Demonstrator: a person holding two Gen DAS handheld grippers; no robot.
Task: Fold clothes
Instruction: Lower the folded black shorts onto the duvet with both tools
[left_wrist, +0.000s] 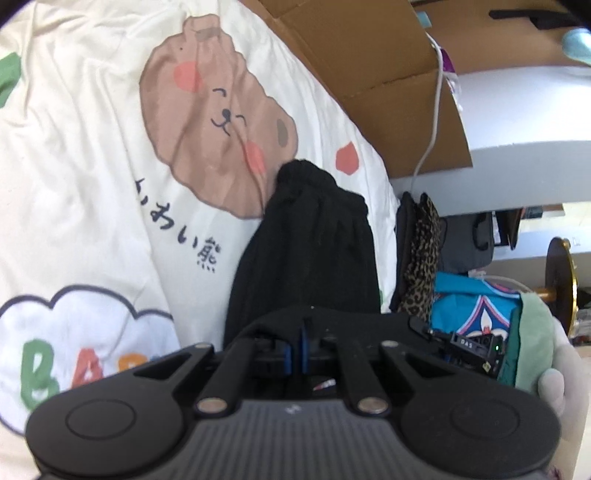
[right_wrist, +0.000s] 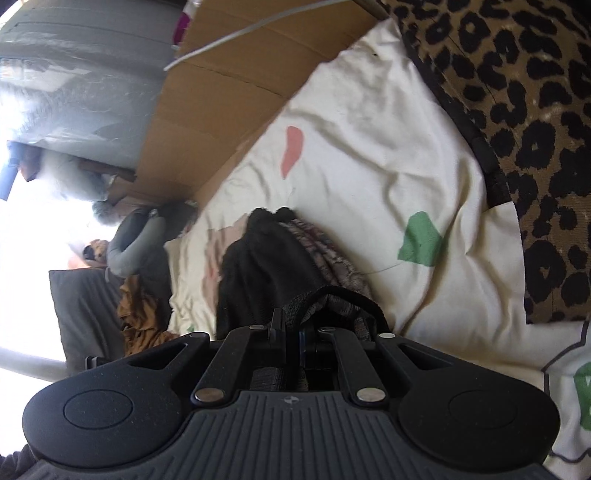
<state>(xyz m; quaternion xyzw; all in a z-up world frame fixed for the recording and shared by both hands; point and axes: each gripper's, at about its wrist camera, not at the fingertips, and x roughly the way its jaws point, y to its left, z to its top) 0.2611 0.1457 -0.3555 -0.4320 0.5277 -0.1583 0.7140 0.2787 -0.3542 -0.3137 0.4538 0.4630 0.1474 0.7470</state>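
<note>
A black garment (left_wrist: 306, 243) with a gathered elastic waistband stretches away from my left gripper (left_wrist: 295, 354), whose blue pads are shut on its near edge. It lies over a cream bedsheet (left_wrist: 92, 147) printed with a brown bear. In the right wrist view the same black garment (right_wrist: 258, 273) bunches in front of my right gripper (right_wrist: 291, 332), which is shut on its dark knit edge. A grey patterned cloth (right_wrist: 332, 258) shows beside the black fabric there.
A cardboard sheet (left_wrist: 369, 66) stands along the bed's far side with a white cable (left_wrist: 436, 110) over it. Leopard-print fabric (right_wrist: 517, 110) lies at the bed's edge, also seen as leopard-print cloth (left_wrist: 421, 258). A teal bag (left_wrist: 472, 310) and a plush toy (left_wrist: 539, 354) sit right.
</note>
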